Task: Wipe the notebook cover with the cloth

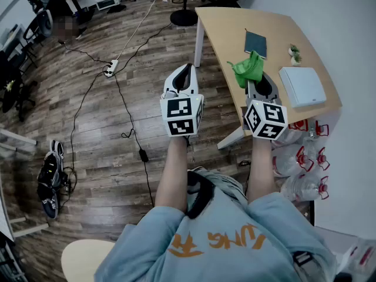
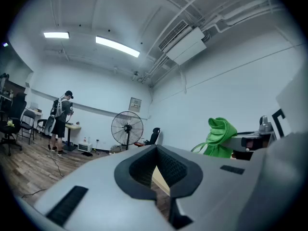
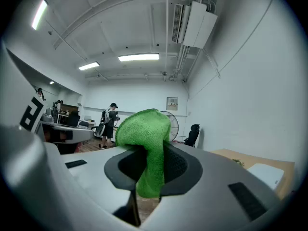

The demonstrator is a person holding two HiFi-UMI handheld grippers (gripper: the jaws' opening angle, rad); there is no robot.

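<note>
A dark teal notebook (image 1: 255, 43) lies on the light wooden table (image 1: 223, 34), toward its far side. My right gripper (image 1: 258, 82) hovers over the table's near edge, shut on a green cloth (image 1: 249, 68) that bunches up out of its tip. In the right gripper view the cloth (image 3: 147, 134) hangs folded over and between the jaws of that gripper (image 3: 149, 172). My left gripper (image 1: 185, 70) is held over the floor left of the table, shut and empty (image 2: 156, 177). From the left gripper view, the cloth (image 2: 220, 137) shows off to the right.
A white flat box (image 1: 302, 86) and a small plant (image 1: 294, 53) sit on the table's right side. Plastic bags of bottles (image 1: 302, 163) lie by the wall. Cables and a power strip (image 1: 109, 70) cross the wood floor. A person (image 2: 60, 124) and a fan (image 2: 127, 128) stand far off.
</note>
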